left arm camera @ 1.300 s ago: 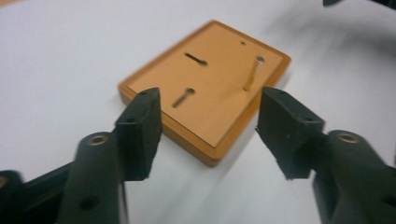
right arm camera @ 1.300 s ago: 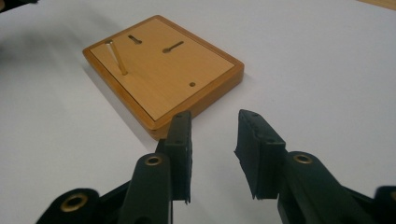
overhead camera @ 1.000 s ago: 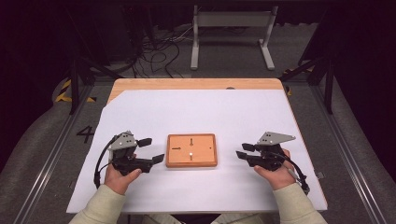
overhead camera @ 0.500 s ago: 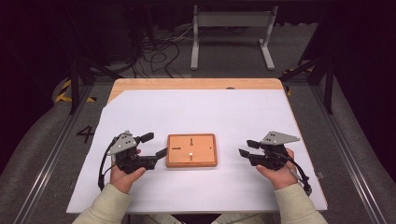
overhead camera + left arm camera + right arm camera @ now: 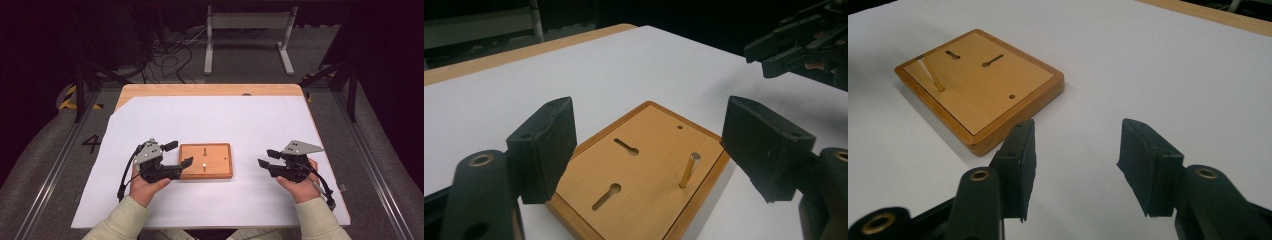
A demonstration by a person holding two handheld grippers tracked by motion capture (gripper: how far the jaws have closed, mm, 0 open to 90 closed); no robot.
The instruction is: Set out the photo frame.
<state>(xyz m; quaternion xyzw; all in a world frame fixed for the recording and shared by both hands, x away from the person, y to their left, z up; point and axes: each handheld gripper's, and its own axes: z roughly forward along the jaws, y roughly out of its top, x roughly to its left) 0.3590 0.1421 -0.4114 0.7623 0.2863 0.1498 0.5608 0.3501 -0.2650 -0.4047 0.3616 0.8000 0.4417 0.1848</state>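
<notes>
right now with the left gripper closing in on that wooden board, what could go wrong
1. The left gripper straddles the wooden board's near edge with open jaws, which have just been closing slightly. The brass pin stands upright just ahead; a jaw could probably knock or bend it.
2. The board lies loose on the smooth white sheet, so a one-sided push may slide it rather than grip it.
3. The right gripper sits apart, open, not steadying the board.
</notes>
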